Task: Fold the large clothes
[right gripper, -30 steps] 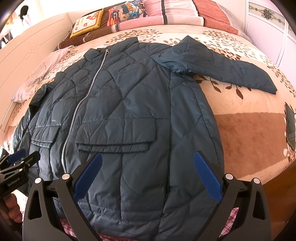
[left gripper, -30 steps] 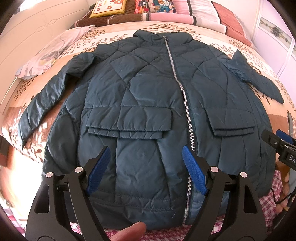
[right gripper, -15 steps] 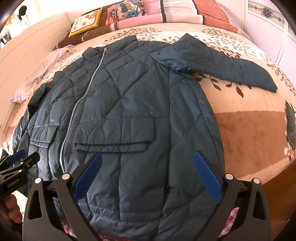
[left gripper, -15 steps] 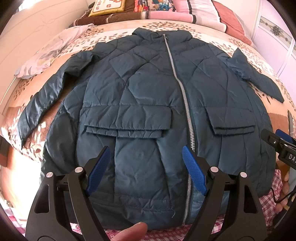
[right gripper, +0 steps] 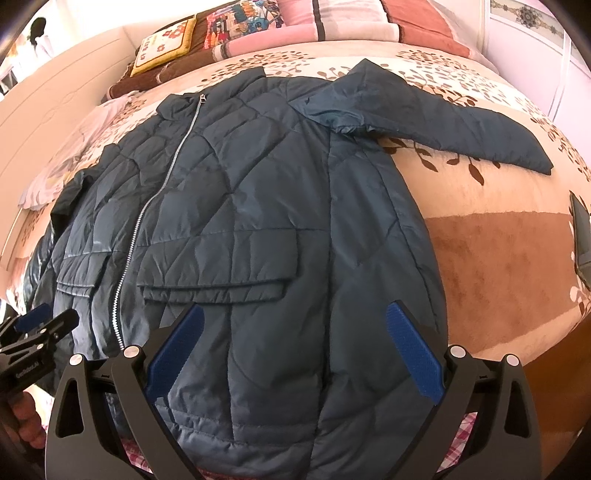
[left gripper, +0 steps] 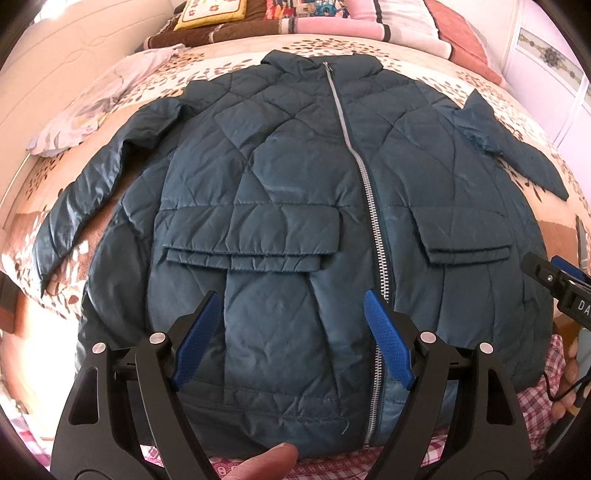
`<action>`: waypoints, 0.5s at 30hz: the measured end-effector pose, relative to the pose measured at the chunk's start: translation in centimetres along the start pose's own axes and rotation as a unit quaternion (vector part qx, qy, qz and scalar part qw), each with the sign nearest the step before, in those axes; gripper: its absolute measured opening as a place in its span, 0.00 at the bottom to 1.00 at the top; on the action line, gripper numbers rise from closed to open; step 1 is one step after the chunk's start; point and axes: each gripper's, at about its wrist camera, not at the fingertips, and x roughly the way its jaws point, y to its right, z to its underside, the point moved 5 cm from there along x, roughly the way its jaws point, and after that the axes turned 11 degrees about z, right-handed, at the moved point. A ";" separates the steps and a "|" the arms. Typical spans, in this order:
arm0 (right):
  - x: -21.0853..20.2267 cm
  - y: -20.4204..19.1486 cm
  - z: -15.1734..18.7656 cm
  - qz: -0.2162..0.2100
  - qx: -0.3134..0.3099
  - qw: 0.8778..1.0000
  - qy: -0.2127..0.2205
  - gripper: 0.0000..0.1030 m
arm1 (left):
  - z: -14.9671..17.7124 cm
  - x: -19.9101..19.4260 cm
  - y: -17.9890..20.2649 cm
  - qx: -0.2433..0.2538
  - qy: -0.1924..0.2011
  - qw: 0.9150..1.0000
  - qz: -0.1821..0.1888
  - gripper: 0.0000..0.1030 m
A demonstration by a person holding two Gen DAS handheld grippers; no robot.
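My left gripper (left gripper: 291, 332) stands with its jaws spread wide, blue pads (left gripper: 195, 339) facing each other across the lower front of the jacket (left gripper: 266, 177); nothing is held between them, and I cannot tell whether the tips touch the fabric or hang just above it. My right gripper (right gripper: 295, 350) is likewise fully spread and holds nothing, its jaws framing the hem region on the side panel of the jacket (right gripper: 258, 206). A fingertip (left gripper: 266, 461) shows at the bottom edge of the left wrist view, just below the hem. Pink checked cloth (left gripper: 532, 406) lies at the near edge, under the hem. The dark teal quilted jacket lies front up and zipped on the bed (right gripper: 498, 258), hem toward me, collar away. The zipper (left gripper: 373, 206) runs up the middle, with a flap pocket (left gripper: 251, 236) on each side of it. One sleeve (left gripper: 88, 184) trails down the left side; the other sleeve (right gripper: 443, 125) stretches out to the right across the leaf-patterned bedspread. A pale crumpled cloth (left gripper: 85, 114) lies beside the left shoulder. At the far end of the bed sit a yellow cushion (left gripper: 210, 13) and folded pink bedding (right gripper: 351, 22).
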 end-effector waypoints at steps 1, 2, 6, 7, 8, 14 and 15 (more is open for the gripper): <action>0.1 0.1 -0.1 0.001 0.002 1.000 -0.001 0.93 | 0.0 0.0 0.0 0.001 -0.001 1.000 0.000 0.77; 0.1 0.1 0.0 0.001 0.003 1.000 -0.001 0.93 | 0.0 0.1 0.0 0.001 -0.002 1.000 0.000 0.77; 0.4 0.5 -0.1 0.001 0.008 1.000 -0.004 0.93 | 0.0 0.2 0.0 0.003 -0.004 1.000 -0.001 0.77; 0.4 0.5 -0.1 0.001 0.009 1.000 -0.005 0.93 | -0.1 0.3 0.0 0.003 -0.005 1.000 -0.001 0.77; 0.5 0.6 -0.1 0.001 0.010 1.000 -0.005 0.93 | -0.1 0.3 0.0 0.003 -0.005 1.000 -0.002 0.77; 0.8 1.2 -0.4 0.002 0.016 1.000 -0.008 0.93 | -0.3 0.5 0.0 0.006 -0.007 1.000 -0.007 0.77; 0.9 1.4 -0.6 0.004 0.018 1.000 -0.006 0.93 | -0.4 0.5 0.0 0.007 -0.006 1.000 -0.008 0.77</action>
